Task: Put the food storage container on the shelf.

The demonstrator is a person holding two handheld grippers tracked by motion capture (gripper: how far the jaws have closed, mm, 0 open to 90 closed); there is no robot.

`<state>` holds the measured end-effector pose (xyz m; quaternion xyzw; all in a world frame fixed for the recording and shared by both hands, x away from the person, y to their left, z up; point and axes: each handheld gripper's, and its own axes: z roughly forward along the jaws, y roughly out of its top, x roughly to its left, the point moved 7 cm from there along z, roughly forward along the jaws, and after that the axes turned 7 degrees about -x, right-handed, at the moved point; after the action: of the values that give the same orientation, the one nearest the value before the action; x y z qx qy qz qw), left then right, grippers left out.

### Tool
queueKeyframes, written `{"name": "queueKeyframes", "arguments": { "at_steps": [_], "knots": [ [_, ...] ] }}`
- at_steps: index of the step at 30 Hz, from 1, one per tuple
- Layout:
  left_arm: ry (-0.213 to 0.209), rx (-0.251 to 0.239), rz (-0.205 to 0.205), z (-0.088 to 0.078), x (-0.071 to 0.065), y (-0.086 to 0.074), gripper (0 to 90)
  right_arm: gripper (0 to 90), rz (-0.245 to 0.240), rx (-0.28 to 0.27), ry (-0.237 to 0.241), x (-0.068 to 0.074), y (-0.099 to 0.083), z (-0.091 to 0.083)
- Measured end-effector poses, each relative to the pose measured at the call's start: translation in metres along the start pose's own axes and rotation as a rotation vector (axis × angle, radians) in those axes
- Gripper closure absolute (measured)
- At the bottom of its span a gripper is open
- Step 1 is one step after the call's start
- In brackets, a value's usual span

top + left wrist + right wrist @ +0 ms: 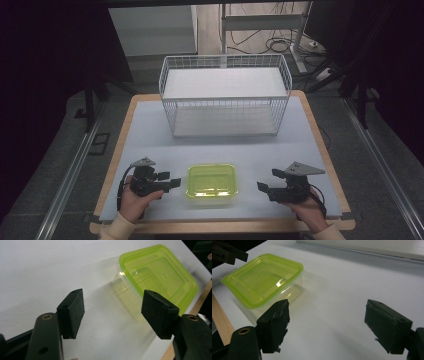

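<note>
Flanking the clear plastic box with the lime-green lid (212,182), which sits near the front edge of the pale grey table (150,130), both hands hold level. The left gripper (176,183) stands just beside it, jaws spread and empty; the right gripper (261,187), likewise released, waits farther off. The approach seems under way; next, closing in squarely on the box walls.

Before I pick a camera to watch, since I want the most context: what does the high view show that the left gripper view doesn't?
High view alone: the white wire basket at the table's far side, both hands, and the right gripper. Left gripper view alone: a close look along the left gripper, its fingers apart with nothing between them. Both: the green-lidded clear container on the white table top.
</note>
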<state>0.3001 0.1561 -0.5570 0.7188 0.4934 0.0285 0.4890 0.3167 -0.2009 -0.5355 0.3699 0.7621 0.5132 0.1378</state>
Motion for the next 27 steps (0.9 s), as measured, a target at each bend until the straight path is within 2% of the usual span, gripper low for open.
{"name": "queueKeyframes", "arguments": {
  "at_steps": [3,11,14,15,21,27],
  "knots": [
    [-0.021,0.012,-0.009,0.002,-0.003,0.0,34.9,23.7,-0.002,0.02,0.01,0.006,-0.003,0.004],
    [-0.032,0.026,-0.02,0.006,-0.004,0.0,34.6,28.7,0.068,0.066,0.085,0.022,-0.006,0.021],
    [-0.035,0.029,-0.021,0.007,-0.005,0.0,35.0,30.1,0.087,0.07,0.087,0.023,-0.005,0.024],
    [-0.037,0.03,-0.02,0.008,-0.006,0.0,35.2,31.3,0.117,0.069,0.101,0.024,-0.005,0.027],
    [-0.033,0.027,-0.007,0.008,-0.009,0.001,35.6,33.0,0.149,0.067,0.117,0.026,-0.002,0.032],
    [-0.063,0.027,-0.025,0.012,-0.014,0.004,36.4,36.4,0.17,0.067,0.14,0.03,0.002,0.039]
  ]
}}
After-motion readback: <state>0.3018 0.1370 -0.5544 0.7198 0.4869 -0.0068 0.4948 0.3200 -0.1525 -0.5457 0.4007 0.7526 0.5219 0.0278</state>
